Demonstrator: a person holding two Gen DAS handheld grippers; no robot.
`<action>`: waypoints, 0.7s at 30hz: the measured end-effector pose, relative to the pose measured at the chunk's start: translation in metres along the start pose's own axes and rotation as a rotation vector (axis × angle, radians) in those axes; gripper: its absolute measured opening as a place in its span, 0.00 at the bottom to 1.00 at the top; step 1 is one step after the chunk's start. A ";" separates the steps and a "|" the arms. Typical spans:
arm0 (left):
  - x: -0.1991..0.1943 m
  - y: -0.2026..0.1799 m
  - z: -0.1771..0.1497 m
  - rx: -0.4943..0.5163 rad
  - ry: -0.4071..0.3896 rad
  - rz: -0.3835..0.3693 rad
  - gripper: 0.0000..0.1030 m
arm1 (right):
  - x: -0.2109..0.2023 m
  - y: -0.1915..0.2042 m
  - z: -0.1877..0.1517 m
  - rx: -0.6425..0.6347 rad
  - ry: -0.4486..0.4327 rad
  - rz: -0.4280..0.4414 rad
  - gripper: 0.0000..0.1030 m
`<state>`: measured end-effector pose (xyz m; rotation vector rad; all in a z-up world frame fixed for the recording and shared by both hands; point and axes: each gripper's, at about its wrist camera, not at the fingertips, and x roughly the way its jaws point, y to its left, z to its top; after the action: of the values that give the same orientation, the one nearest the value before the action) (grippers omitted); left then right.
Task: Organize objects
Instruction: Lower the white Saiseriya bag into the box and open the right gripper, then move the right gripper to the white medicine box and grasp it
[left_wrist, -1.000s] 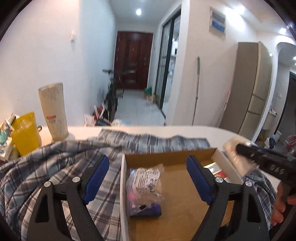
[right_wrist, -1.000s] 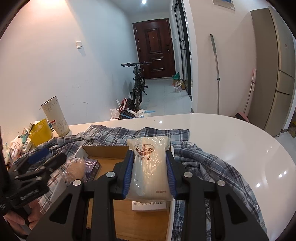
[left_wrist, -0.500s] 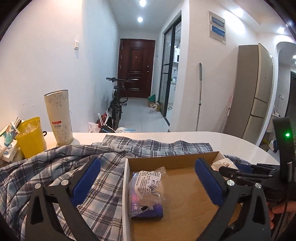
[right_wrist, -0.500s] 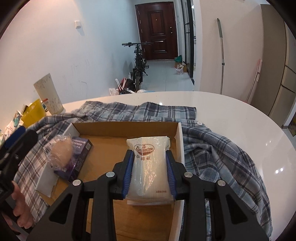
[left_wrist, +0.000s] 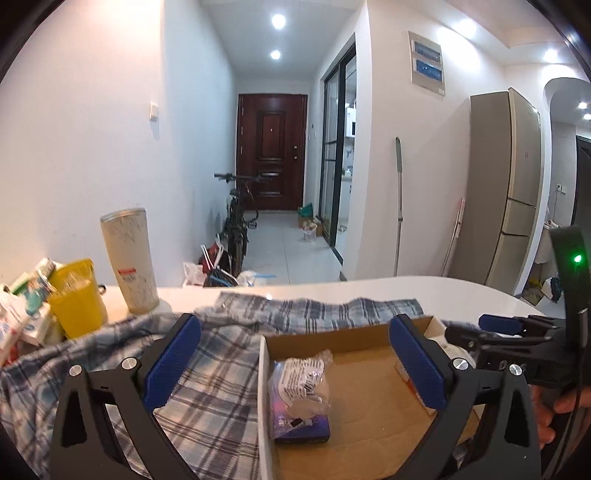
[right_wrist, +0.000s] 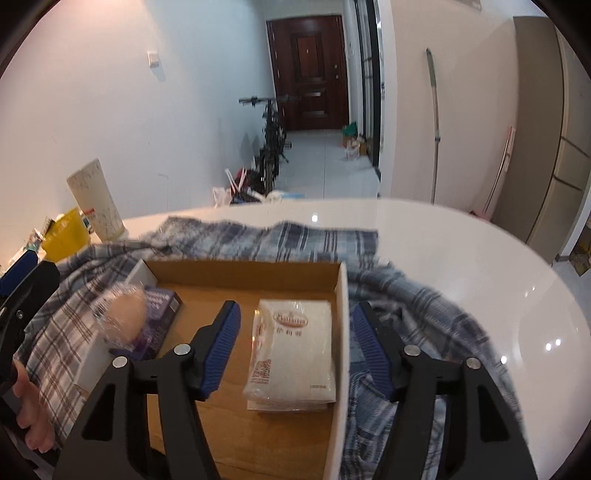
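While its blue pads stand wide apart with nothing between them, the right claw (right_wrist: 295, 350) hangs directly over the white packet (right_wrist: 293, 350), which lies flat in the cardboard box (right_wrist: 236, 267) against the box's right wall. The packet's long axis runs along the line of the fingers, toward the far edge of the worktop (right_wrist: 461, 258), so the jaws straddle its short width; I judge this claw far the nearer one to it, should it need squaring up.

The left claw (left_wrist: 291, 362) is open too and holds nothing. Ahead of it, inside the box's left wall, a clear-wrapped item (left_wrist: 306, 376) sits on top of a purple box (left_wrist: 299, 424); in the right wrist view the wrapped thing shows as a pale rounded lump, but what it is cannot be told. The cardboard box rests on a plaid shirt (left_wrist: 207, 369) spread over the worktop. Toward the worktop's far left corner stand a tall pale tumbler (left_wrist: 127, 258) and a yellow cup (left_wrist: 75, 295), with cartons beside them cut off by the frame.

Under the white packet a second flat thing peeks out at its near end, too hidden to name. The box's near edge is covered by both claws.
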<state>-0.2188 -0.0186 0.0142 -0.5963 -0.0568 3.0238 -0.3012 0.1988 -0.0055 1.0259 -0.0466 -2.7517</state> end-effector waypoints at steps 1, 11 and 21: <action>-0.005 0.000 0.003 0.001 -0.009 -0.002 1.00 | -0.008 -0.001 0.003 0.023 -0.016 0.015 0.62; -0.094 -0.005 0.030 -0.015 -0.124 -0.024 1.00 | -0.111 0.020 0.007 0.041 -0.207 0.097 0.77; -0.161 -0.005 0.009 -0.010 -0.115 -0.007 1.00 | -0.189 0.035 -0.037 -0.026 -0.332 0.083 1.00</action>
<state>-0.0731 -0.0240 0.0837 -0.4210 -0.0789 3.0496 -0.1317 0.2043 0.0917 0.5390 -0.1005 -2.8062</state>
